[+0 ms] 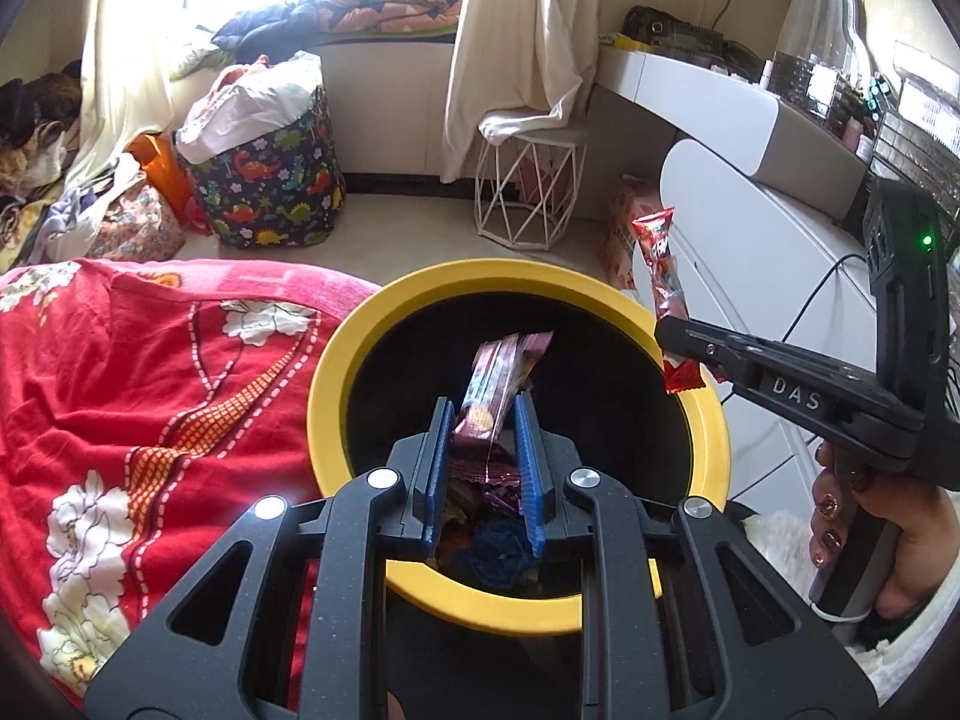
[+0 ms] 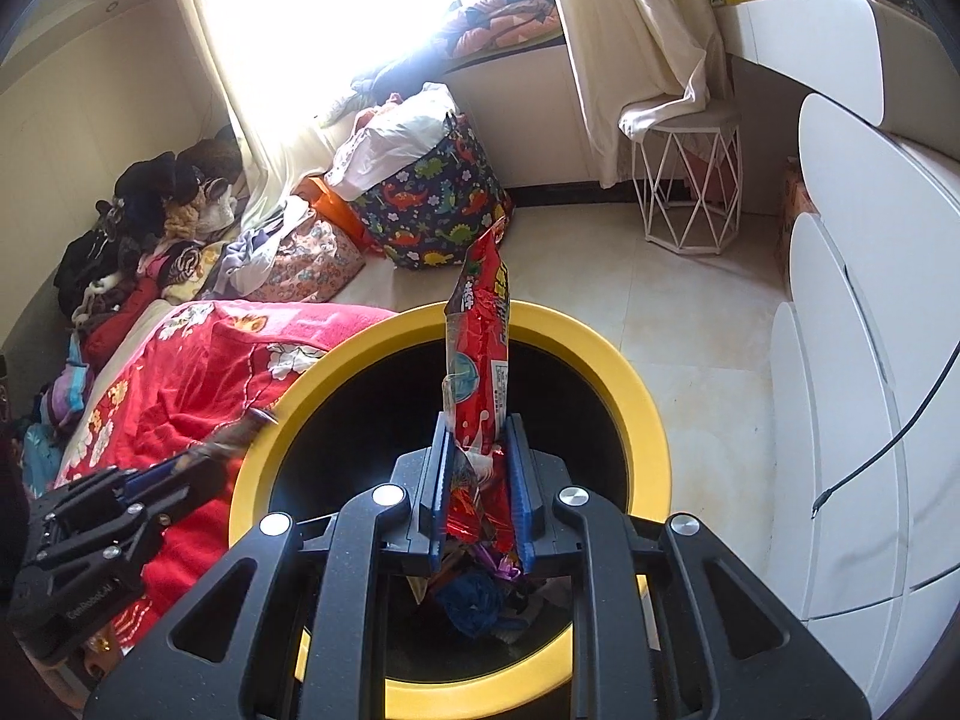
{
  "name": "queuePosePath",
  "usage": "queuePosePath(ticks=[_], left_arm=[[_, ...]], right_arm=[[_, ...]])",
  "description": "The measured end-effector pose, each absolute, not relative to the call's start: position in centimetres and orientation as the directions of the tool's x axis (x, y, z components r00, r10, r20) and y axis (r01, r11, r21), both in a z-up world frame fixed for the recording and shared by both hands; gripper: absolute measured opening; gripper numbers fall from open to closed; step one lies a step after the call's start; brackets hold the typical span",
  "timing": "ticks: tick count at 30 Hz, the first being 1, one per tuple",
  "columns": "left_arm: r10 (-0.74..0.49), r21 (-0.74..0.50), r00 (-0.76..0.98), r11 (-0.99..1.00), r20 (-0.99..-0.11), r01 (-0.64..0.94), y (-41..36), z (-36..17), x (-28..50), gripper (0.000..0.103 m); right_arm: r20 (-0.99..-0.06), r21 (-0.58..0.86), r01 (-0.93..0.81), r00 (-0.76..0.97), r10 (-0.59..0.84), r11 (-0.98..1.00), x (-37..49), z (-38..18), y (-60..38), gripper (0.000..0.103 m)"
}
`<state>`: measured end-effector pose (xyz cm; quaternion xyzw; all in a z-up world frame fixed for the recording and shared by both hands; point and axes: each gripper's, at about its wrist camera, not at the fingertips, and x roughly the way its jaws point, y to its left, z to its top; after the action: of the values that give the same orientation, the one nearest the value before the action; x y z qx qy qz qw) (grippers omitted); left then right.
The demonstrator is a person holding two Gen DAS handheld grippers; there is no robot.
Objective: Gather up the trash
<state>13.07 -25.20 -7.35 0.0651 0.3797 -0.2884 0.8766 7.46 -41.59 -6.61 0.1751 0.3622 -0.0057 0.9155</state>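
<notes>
A round bin with a yellow rim (image 1: 336, 372) and a black inside stands beside the bed; it also shows in the right wrist view (image 2: 651, 438). My left gripper (image 1: 480, 414) is shut on a dark purple snack wrapper (image 1: 501, 384) over the bin's mouth. My right gripper (image 2: 477, 426) is shut on a red snack wrapper (image 2: 480, 324), also over the bin. In the left wrist view the right gripper (image 1: 672, 342) holds that red wrapper (image 1: 660, 264) upright above the bin's right rim. Crumpled wrappers and a blue wad (image 2: 474, 600) lie in the bin's bottom.
A red floral blanket (image 1: 150, 396) covers the bed to the left of the bin. A dinosaur-print bag (image 1: 270, 180) and a white wire stool (image 1: 528, 186) stand on the floor by the window. White rounded drawers (image 2: 852, 360) with a dangling cable (image 2: 888, 438) line the right.
</notes>
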Motion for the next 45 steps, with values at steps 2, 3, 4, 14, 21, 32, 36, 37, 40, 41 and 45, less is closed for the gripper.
queuePosePath(ticks=[2, 3, 4, 14, 21, 32, 36, 37, 40, 41, 45], left_arm=[[-0.457, -0.109, 0.531, 0.821, -0.713, 0.560, -25.5, -7.8, 13.4, 0.017], [-0.456, -0.110, 0.526, 0.821, -0.718, 0.561, -25.5, -7.9, 13.6, 0.020], [-0.454, -0.111, 0.522, 0.821, -0.722, 0.560, -25.6, -8.1, 13.7, 0.027], [-0.436, -0.108, 0.537, 0.838, -0.722, 0.535, -24.8, -7.8, 14.0, 0.071], [-0.410, -0.106, 0.572, 0.866, -0.711, 0.489, -22.6, -6.7, 13.8, 0.092], [-0.316, -0.077, 0.691, 0.932, -0.650, 0.353, -16.1, -4.3, 11.5, 0.092], [-0.274, -0.054, 0.758, 0.952, -0.592, 0.301, -13.5, -3.4, 9.5, 0.092], [-0.263, -0.048, 0.773, 0.956, -0.577, 0.290, -13.1, -3.2, 9.2, 0.092], [-0.235, -0.059, 0.805, 0.968, -0.544, 0.243, -11.4, -2.5, 8.1, 0.092], [-0.228, -0.065, 0.816, 0.971, -0.532, 0.230, -10.9, -2.2, 7.7, 0.092], [-0.236, -0.070, 0.831, 0.970, -0.504, 0.233, -9.8, -1.7, 6.7, 0.092]], right_arm=[[-0.667, 0.323, 0.138, 0.735, 0.122, 0.936, 7.5, -6.7, -41.7, 0.020], [-0.668, 0.325, 0.139, 0.734, 0.123, 0.935, 7.5, -6.8, -41.7, 0.023], [-0.670, 0.327, 0.140, 0.732, 0.125, 0.935, 7.5, -6.8, -41.7, 0.026], [-0.663, 0.328, 0.155, 0.740, 0.110, 0.932, 6.5, -6.6, -41.9, 0.057], [-0.635, 0.328, 0.155, 0.766, 0.096, 0.932, 5.1, -5.4, -41.3, 0.083], [-0.518, 0.208, 0.083, 0.855, 0.038, 0.974, 2.1, -2.6, -35.6, 0.096], [-0.422, 0.133, 0.070, 0.907, -0.008, 0.989, 0.5, -1.8, -32.7, 0.096], [-0.402, 0.121, 0.074, 0.915, -0.019, 0.990, 0.1, -1.8, -32.2, 0.096], [-0.350, 0.116, 0.073, 0.936, -0.028, 0.991, -1.0, -1.5, -30.7, 0.096], [-0.335, 0.114, 0.070, 0.942, -0.028, 0.991, -1.3, -1.5, -30.4, 0.096], [-0.285, 0.080, 0.063, 0.958, -0.037, 0.995, -2.2, -1.1, -29.1, 0.096]])
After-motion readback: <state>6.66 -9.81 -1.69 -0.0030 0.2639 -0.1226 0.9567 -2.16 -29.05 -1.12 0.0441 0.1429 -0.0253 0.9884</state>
